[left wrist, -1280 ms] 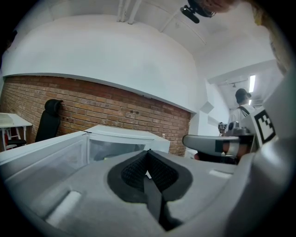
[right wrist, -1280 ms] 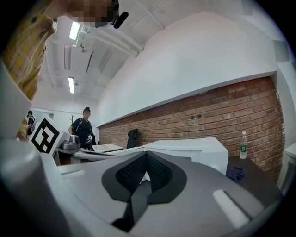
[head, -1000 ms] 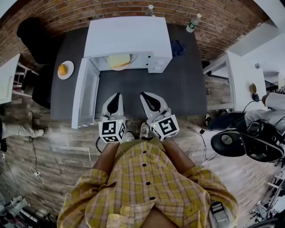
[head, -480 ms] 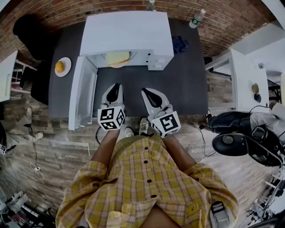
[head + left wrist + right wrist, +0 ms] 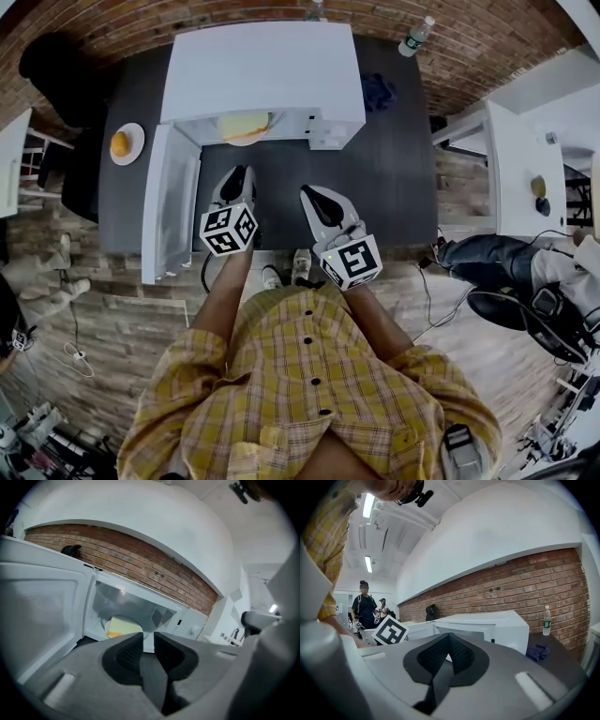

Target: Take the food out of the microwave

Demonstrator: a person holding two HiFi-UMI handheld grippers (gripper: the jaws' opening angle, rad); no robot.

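Note:
The white microwave [image 5: 262, 70] stands on the dark table [image 5: 394, 178] with its door [image 5: 173, 202] swung open to the left. Inside lies the yellow food [image 5: 244, 125] on a plate, which the left gripper view also shows as yellow food [image 5: 123, 626] straight ahead in the cavity. My left gripper [image 5: 239, 176] is in front of the opening, short of it. Its jaws have just been opening, and the left gripper [image 5: 148, 637] stands open with nothing between them. My right gripper [image 5: 312, 195] hovers over the table beside it, and the right gripper [image 5: 449, 638] is shut on nothing.
A small plate with an orange fruit [image 5: 126, 143] sits at the table's left end. A blue cloth [image 5: 377, 92] and a water bottle [image 5: 415, 37] lie right of the microwave. A white desk [image 5: 511, 169] and a seated person are at the right. A brick wall runs behind.
My left gripper has moved forward towards the microwave opening and rolled, so its marker cube shows a different face. The right gripper has shifted only slightly.

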